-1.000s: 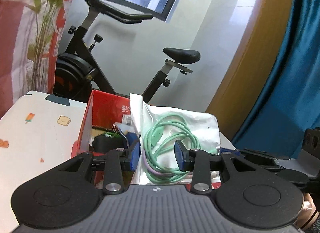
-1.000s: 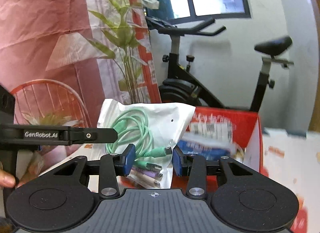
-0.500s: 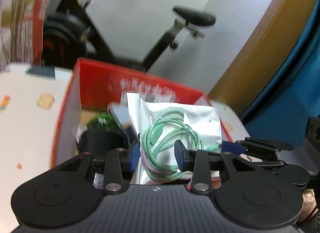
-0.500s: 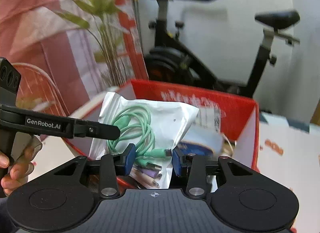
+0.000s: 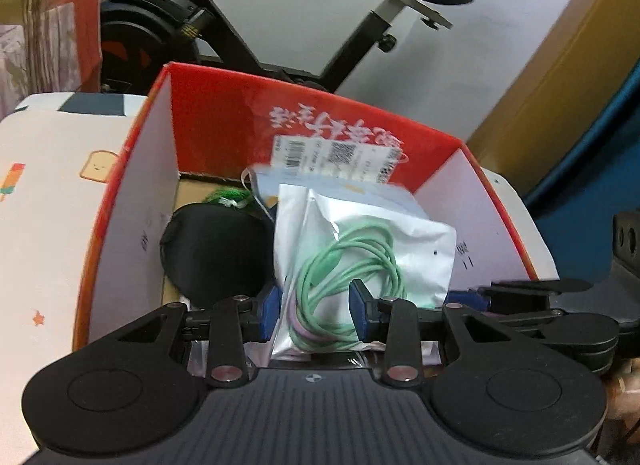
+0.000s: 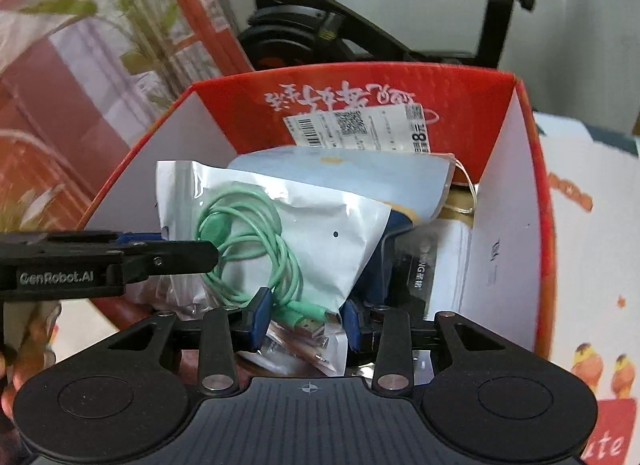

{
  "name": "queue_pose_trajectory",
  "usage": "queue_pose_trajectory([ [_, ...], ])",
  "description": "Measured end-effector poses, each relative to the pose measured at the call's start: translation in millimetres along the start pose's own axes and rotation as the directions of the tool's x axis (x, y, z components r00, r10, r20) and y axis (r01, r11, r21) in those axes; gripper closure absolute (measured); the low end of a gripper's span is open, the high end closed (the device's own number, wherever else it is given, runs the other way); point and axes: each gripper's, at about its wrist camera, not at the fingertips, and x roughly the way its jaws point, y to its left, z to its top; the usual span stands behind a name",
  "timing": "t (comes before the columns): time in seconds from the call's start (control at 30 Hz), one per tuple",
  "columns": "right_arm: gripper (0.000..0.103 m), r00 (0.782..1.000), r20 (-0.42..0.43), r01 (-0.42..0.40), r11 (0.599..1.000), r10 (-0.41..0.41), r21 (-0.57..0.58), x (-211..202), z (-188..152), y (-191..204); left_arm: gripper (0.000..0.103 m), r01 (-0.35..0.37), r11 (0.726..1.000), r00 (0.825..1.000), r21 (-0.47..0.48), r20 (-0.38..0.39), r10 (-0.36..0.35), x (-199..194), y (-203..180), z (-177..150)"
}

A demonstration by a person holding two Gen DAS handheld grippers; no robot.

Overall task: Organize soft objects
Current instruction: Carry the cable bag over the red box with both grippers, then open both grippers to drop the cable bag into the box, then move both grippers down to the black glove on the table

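A white table covering printed with small cartoon food pictures [image 5: 48, 193] spreads from nine to three o'clock. At twelve o'clock, an open red cardboard box with white inner walls [image 5: 224, 121] stands directly on it.

Between the left hand-held gripper's [image 5: 313, 311] matt black plastic jaws sits a glossy, crinkled plastic pouch [image 5: 416, 249] of smooth green cable [image 5: 352, 261]. Beyond it, a red cardboard box [image 5: 224, 113] holds a matt black cloth pad [image 5: 216, 253].

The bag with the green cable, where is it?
In both wrist views the bag with the green cable sits in the middle, held between both grippers' jaws inside the red box, right of a black pouch.
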Motion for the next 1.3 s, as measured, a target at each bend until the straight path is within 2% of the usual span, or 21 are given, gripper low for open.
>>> queue_pose_trajectory([
  [0.2, 0.069, 1.0, -0.011, 0.023, 0.995, -0.022, 0.095, 14.4, 6.6, 1.0, 0.065, -0.08, 0.996, 0.996, 0.032, 0.031, 0.079, -2.5, -1.7, 4.4],
  [0.3, 0.067, 0.998, -0.012, 0.06, 0.993, -0.059, 0.106, 15.9, 8.8, 3.6, 0.064, -0.089, 0.994, 0.995, 0.058, 0.044, 0.087, -8.6, -1.8, 4.0],
  [0.47, 0.058, 0.993, -0.014, 0.118, 0.988, -0.117, 0.099, 8.0, 7.1, 7.5, 0.063, -0.097, 0.993, 0.993, 0.063, 0.079, 0.092, -27.5, -2.9, 1.0],
  [0.5, 0.057, 0.992, -0.013, 0.126, 0.987, -0.125, 0.098, 4.9, 6.0, 8.3, 0.061, -0.097, 0.993, 0.992, 0.071, 0.088, 0.091, -31.1, -4.8, 0.1],
  [0.53, 0.051, 0.991, -0.01, 0.131, 0.987, -0.131, 0.095, 1.5, 5.2, 8.6, 0.058, -0.099, 0.991, 0.991, 0.087, 0.102, 0.09, -35.0, -7.7, -1.1],
  [0.57, 0.043, 0.991, -0.003, 0.134, 0.987, -0.134, 0.09, -3.3, 4.0, 9.2, 0.051, -0.104, 0.988, 0.989, 0.111, 0.119, 0.091, -40.7, -10.7, -3.2],
  [0.6, 0.039, 0.991, 0.006, 0.134, 0.987, -0.135, 0.086, -8.6, 2.8, 10.5, 0.044, -0.11, 0.985, 0.987, 0.133, 0.135, 0.092, -46.0, -14.0, -5.3],
  [0.67, 0.023, 0.99, 0.04, 0.13, 0.988, -0.133, 0.08, -23.0, -0.2, 13.4, 0.034, -0.121, 0.979, 0.982, 0.166, 0.167, 0.093, -57.6, -21.2, -9.8],
  [0.73, 0.017, 0.989, 0.089, 0.11, 0.991, -0.117, 0.077, -37.8, -3.0, 16.2, 0.023, -0.127, 0.974, 0.977, 0.188, 0.195, 0.09, -69.3, -26.3, -13.7],
  [0.8, 0.005, 0.985, 0.126, 0.111, 0.992, -0.119, 0.067, -50.9, -6.1, 20.3, 0.01, -0.15, 0.966, 0.967, 0.21, 0.235, 0.099, -83.0, -32.2, -19.5],
  [0.83, 0.0, 0.982, 0.149, 0.11, 0.992, -0.117, 0.053, -58.4, -8.8, 23.3, 0.009, -0.163, 0.963, 0.961, 0.216, 0.257, 0.105, -89.6, -34.9, -23.3],
  [0.93, 0.0, 0.967, 0.224, 0.118, 0.993, -0.122, 0.03, -79.8, -18.4, 31.5, 0.007, -0.185, 0.962, 0.945, 0.2, 0.306, 0.118, -110.8, -38.5, -35.7],
  [1.07, 0.0, 0.947, 0.312, 0.076, 0.997, -0.078, 0.018, -105.6, -40.6, 34.3, 0.004, -0.235, 0.952, 0.922, 0.196, 0.354, 0.155, -129.3, -43.2, -61.1],
  [1.13, 0.0, 0.934, 0.35, 0.078, 0.997, -0.073, 0.001, -113.9, -53.9, 35.7, 0.001, -0.29, 0.935, 0.902, 0.202, 0.384, 0.197, -134.8, -47.1, -75.7],
  [1.23, 0.0, 0.909, 0.409, 0.092, 0.996, -0.077, -0.019, -124.8, -76.7, 40.1, 0.0, -0.409, 0.891, 0.851, 0.198, 0.434, 0.295, -139.7, -54.1, -97.4],
  [1.3, 0.0, 0.893, 0.444, 0.095, 0.995, -0.073, -0.029, -129.5, -92.1, 42.8, 0.0, -0.436, 0.88, 0.837, 0.188, 0.445, 0.32, -142.0, -55.8, -109.2],
])
